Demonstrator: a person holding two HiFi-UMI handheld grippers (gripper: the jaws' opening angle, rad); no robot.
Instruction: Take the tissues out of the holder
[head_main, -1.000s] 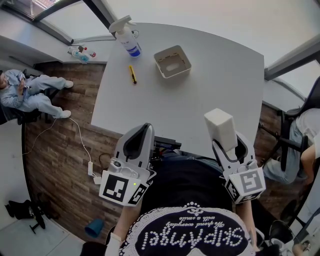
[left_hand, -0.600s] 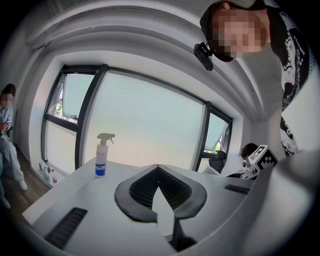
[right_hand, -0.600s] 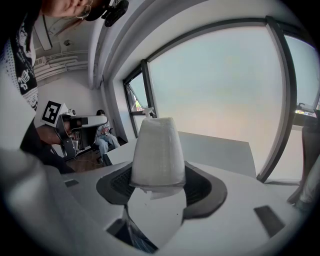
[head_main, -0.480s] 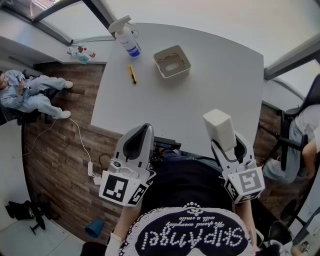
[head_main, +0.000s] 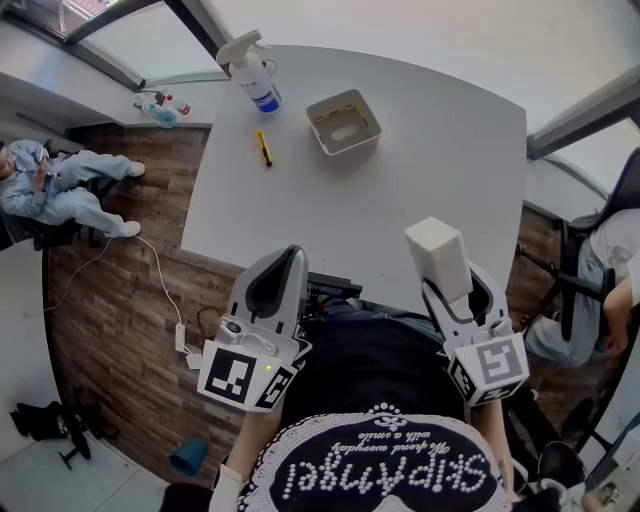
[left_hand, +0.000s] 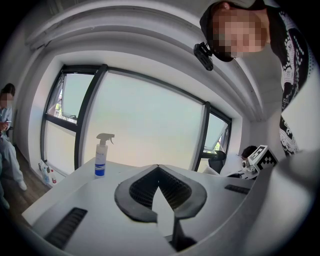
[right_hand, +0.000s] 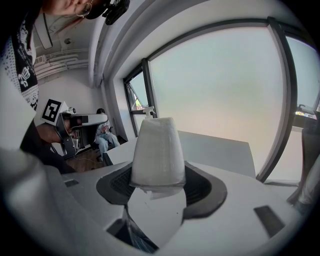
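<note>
The white tissue holder (head_main: 343, 122), an open square box, stands at the table's far side. It looks empty from above. My right gripper (head_main: 456, 290) hovers at the table's near right edge, shut on a white tissue pack (head_main: 437, 257) that sticks up from its jaws. In the right gripper view the tissue pack (right_hand: 157, 152) stands upright, pinched at its lower end between the two dark pads. My left gripper (head_main: 277, 286) hangs just off the table's near edge, over the floor. Its jaws meet at their tips with nothing between them, as seen in the left gripper (left_hand: 158, 169) view.
A spray bottle (head_main: 252, 75) stands at the table's far left corner, and a yellow pen-like tool (head_main: 264, 148) lies left of the holder. The grey table (head_main: 380, 210) ends close to my body. People sit on chairs at the left (head_main: 55, 185) and the right (head_main: 600, 290).
The right gripper and its tissue pack have drifted very slightly to the left. Nothing else has moved.
</note>
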